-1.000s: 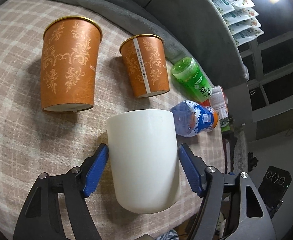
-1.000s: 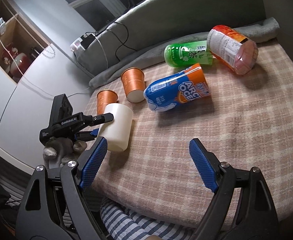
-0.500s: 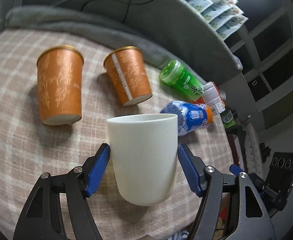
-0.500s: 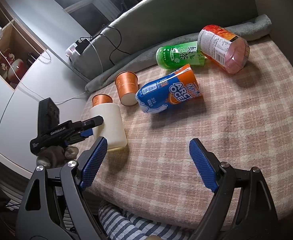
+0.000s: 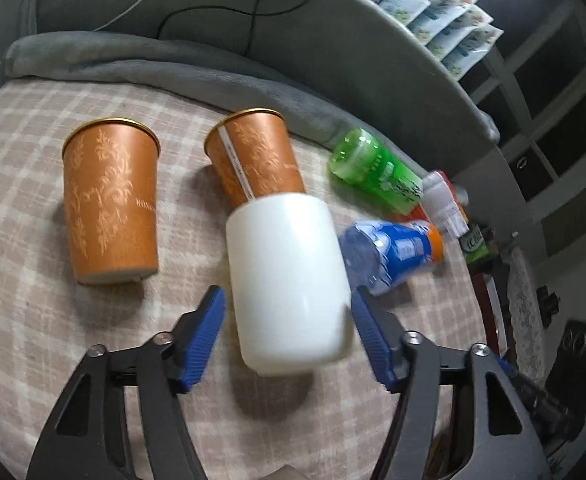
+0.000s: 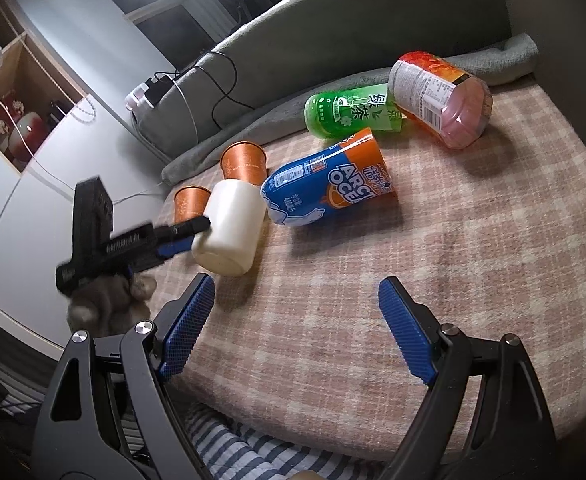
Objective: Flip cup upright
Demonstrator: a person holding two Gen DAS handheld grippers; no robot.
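Note:
A plain white cup [image 5: 287, 280] stands mouth-down on the checked tablecloth, leaning slightly; it also shows in the right wrist view [image 6: 231, 232]. My left gripper [image 5: 287, 334] is open, its blue pads on either side of the cup's lower part with a gap on both sides. In the right wrist view the left gripper [image 6: 173, 240] is beside the cup. My right gripper [image 6: 297, 328] is open and empty, low over the table's front part, well to the right of the cup.
Two orange patterned cups [image 5: 111, 204] [image 5: 255, 160] stand mouth-down behind the white cup. A blue bottle [image 6: 329, 192], a green bottle [image 6: 349, 114] and a pink bottle [image 6: 439, 98] lie on their sides. A grey blanket [image 5: 153, 64] lines the table's far edge.
The left gripper's pads have come apart from the white cup and pulled back slightly. The cup now rests on the table, tilted a little. The right gripper has barely moved.

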